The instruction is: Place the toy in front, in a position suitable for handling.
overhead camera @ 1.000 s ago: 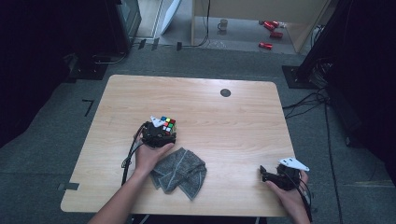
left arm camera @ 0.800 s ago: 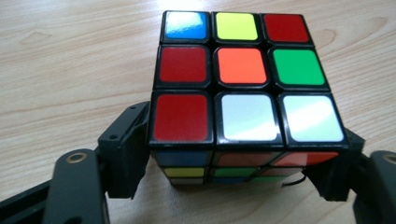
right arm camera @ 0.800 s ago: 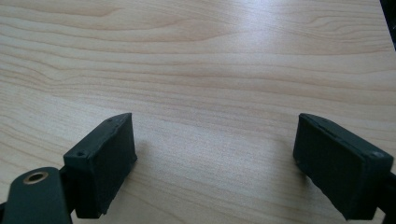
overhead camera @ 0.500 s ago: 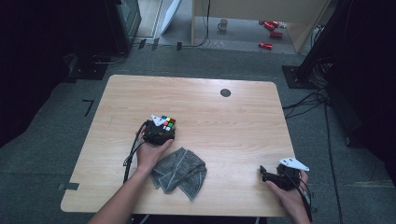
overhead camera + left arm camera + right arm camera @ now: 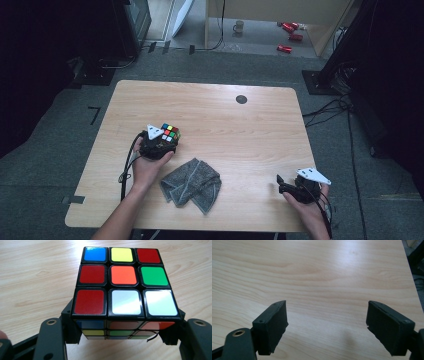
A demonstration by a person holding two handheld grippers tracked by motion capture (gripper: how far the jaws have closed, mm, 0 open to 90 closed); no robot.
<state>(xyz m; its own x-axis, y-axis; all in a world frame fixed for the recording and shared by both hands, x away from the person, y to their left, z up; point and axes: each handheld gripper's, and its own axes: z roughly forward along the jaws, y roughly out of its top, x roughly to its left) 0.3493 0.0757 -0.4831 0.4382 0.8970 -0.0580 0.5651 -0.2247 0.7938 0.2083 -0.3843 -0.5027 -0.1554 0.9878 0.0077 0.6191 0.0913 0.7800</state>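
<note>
A scrambled Rubik's cube (image 5: pixel 170 132) sits between the jaws of my left gripper (image 5: pixel 169 139) at the table's left-middle. In the left gripper view the cube (image 5: pixel 122 277) shows red, white, orange, green, blue and yellow tiles on top. My left gripper (image 5: pixel 122 331) has just been closing, and its jaws now press on the cube's two sides. My right gripper (image 5: pixel 281 183) rests near the front right corner. Its jaws have just been closing a little, and in the right gripper view (image 5: pixel 327 325) they stand apart with only bare wood between the pads (image 5: pixel 272 325).
A crumpled grey cloth (image 5: pixel 191 185) lies just right of my left hand, near the front edge. The light wooden table (image 5: pixel 250 130) has a small black round cap (image 5: pixel 241 99) at the back. Cables, cans and a mug lie on the floor beyond.
My left gripper has closed on the cube and shifted slightly to the left with it. The right hand has stayed in place.
</note>
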